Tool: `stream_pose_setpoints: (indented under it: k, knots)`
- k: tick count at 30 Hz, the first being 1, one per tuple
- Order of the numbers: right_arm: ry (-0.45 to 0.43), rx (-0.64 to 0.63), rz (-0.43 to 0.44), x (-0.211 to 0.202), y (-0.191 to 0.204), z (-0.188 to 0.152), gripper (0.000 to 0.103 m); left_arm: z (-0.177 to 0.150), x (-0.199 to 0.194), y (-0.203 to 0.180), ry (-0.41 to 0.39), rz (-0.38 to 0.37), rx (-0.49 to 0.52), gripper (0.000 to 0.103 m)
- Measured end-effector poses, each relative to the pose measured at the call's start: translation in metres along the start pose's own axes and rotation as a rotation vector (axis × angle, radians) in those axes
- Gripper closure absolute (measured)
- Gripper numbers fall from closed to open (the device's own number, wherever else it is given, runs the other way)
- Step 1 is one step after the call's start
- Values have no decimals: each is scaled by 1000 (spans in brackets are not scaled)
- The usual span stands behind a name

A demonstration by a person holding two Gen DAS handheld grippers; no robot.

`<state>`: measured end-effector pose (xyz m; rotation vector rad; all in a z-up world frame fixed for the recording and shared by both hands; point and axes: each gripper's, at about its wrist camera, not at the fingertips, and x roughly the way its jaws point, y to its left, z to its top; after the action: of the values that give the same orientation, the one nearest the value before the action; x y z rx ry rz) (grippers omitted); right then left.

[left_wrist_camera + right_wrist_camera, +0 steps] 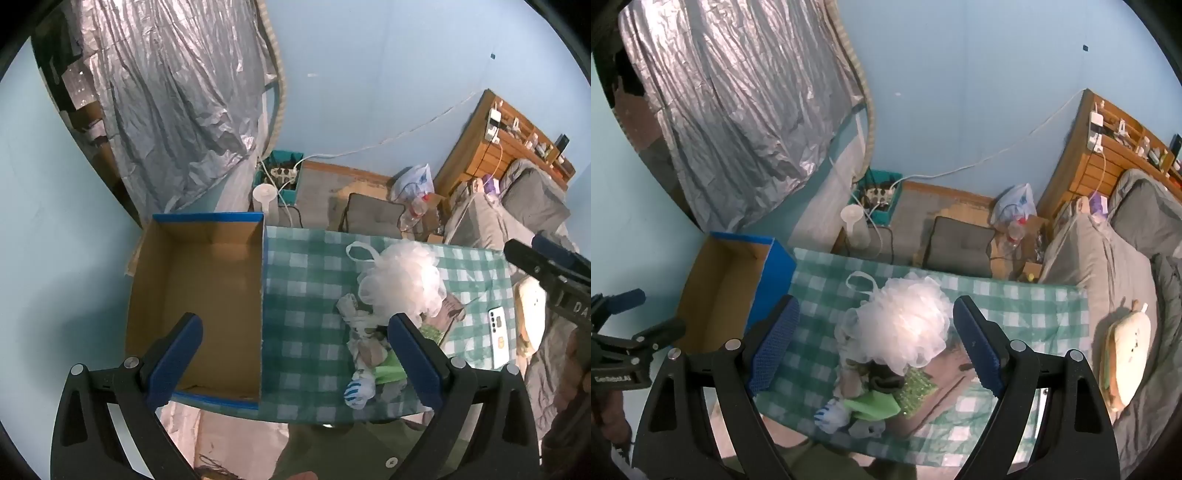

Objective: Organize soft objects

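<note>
A white mesh bath pouf [402, 280] [905, 325] lies on the green checked cloth [306, 280] [1015, 306], on a pile of soft items: a green cloth [875, 402], a blue-and-white striped sock [356, 393] [829, 415], pale rags [354, 314]. An open cardboard box with blue rim [199, 280] [720, 291] stands left of the cloth. My left gripper [295, 354] is open and empty, high above the box's right wall. My right gripper [875, 343] is open and empty, above the pouf.
A white phone [500, 338] lies near the cloth's right edge. A cream plush toy [1126, 354] rests on the grey bed [1108, 258] at right. A grey cushion [960, 245], a teal crate [882, 199] and bottles are on the floor beyond.
</note>
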<state>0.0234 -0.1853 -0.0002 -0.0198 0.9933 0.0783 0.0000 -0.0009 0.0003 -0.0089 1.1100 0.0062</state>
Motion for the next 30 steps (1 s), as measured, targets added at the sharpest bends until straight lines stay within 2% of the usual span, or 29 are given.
stream_pose_setpoints:
  k: [2,3,9,10,15,16,30]
  knots:
    - [-1,0,-1,0,0,0,19,1,1,-3,-3,7,1,2]
    - [-2,-1,-3,-1,0,1,19,1,1,2,1,-37,-16,2]
    - [-1,-2,-4,1,-2,-3,19,4,5,0,-2,-34,-1,2]
    - [-1,-3,-5,2,-2,-3,19,1,-5,0,-4,-40,-11,2]
    - [1,0,-3,1,-3,-4,19,4,-8,-1,-4,-24,-3,2]
    - [2,1,-3,1,-3,-5,19,-5,-6,1,-13,-23,-13,2]
    - [7,-1,13,-2,-3,-12,19,-15,-7,-5,-14,-12,-7,2]
